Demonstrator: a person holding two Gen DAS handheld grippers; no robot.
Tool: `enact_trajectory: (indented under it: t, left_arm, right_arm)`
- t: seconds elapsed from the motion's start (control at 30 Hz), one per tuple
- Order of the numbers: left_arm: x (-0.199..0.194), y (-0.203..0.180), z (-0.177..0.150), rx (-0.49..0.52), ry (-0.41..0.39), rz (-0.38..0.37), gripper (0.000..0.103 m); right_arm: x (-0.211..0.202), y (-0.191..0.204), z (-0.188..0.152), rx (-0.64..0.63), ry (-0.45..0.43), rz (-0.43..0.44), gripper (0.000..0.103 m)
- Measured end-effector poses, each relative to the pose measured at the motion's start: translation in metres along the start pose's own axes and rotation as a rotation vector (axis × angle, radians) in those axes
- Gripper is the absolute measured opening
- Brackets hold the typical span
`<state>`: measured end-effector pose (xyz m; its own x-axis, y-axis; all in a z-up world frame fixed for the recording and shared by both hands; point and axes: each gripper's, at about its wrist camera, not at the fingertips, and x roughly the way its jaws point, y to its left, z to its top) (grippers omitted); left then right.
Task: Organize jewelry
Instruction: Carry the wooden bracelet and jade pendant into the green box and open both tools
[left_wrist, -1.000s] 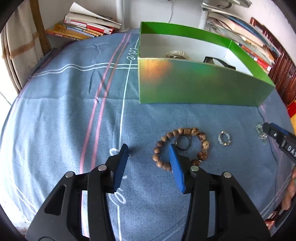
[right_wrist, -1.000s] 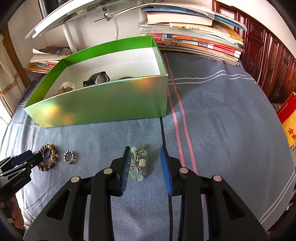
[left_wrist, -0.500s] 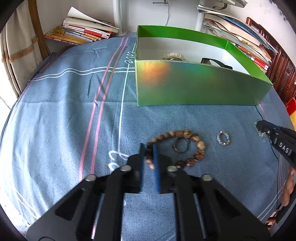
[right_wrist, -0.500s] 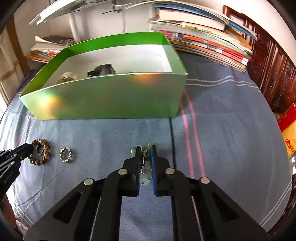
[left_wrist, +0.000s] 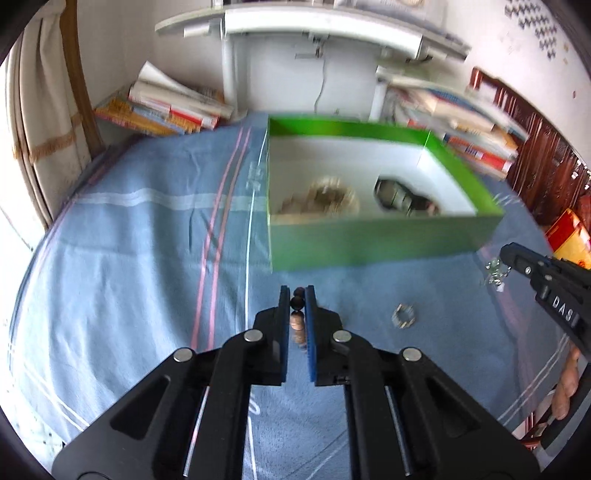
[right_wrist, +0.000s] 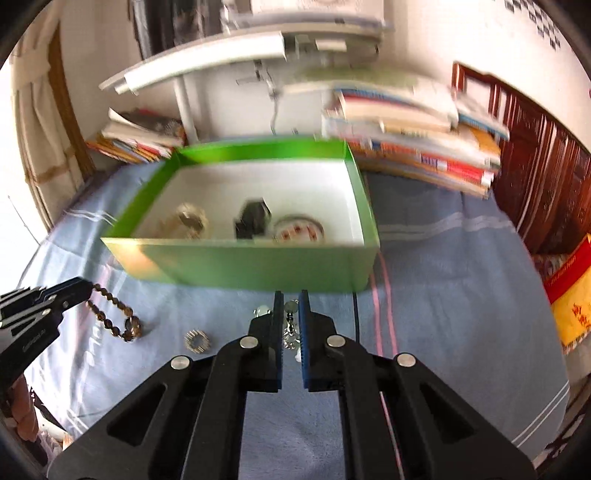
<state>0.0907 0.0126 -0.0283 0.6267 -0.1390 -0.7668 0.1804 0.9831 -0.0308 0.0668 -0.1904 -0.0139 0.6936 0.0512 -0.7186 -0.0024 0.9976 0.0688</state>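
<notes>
My left gripper (left_wrist: 296, 291) is shut on a brown wooden-bead bracelet (left_wrist: 297, 321), lifted off the blue cloth. In the right wrist view the bracelet (right_wrist: 114, 317) hangs in a loop from the left gripper (right_wrist: 83, 288). My right gripper (right_wrist: 290, 299) is shut on a silver and pale-green jewelry piece (right_wrist: 290, 328). That piece (left_wrist: 494, 273) dangles from the right gripper (left_wrist: 511, 256) in the left wrist view. A small silver ring (left_wrist: 404, 315) (right_wrist: 197, 341) lies on the cloth between them. The open green box (left_wrist: 369, 251) (right_wrist: 258, 266) stands just beyond, holding a dark watch (right_wrist: 253, 218) and other pieces.
Stacks of books (right_wrist: 424, 155) lie behind the box, with more (left_wrist: 166, 110) at the back left. A white desk leg (left_wrist: 232, 74) stands behind. Dark wooden furniture (right_wrist: 535, 166) and a red and yellow item (right_wrist: 572, 295) border the right side.
Both grippers closed on their pieces, the left on the bead bracelet and the right on the silver-green piece. Both then rose, lifting the jewelry off the cloth.
</notes>
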Motion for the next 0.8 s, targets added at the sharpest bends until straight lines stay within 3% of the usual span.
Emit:
enact_trajectory:
  t: [0.4, 0.6, 0.8]
  left_arm:
    - [-0.033, -0.009, 0.065, 0.038, -0.092, -0.063, 0.008]
    - [0.006, -0.021, 0.098, 0.043, -0.069, -0.040, 0.008]
    - [0.053, -0.024, 0.106, 0.034, -0.049, 0.032, 0.008]
  right_arm:
    - [-0.031, 0.004, 0.059, -0.018, -0.147, 0.029, 0.008]
    - [0.021, 0.001, 0.080, -0.003, -0.087, -0.003, 0.008]
    - [0.072, -0.003, 0.075, 0.021, 0.003, -0.028, 0.008]
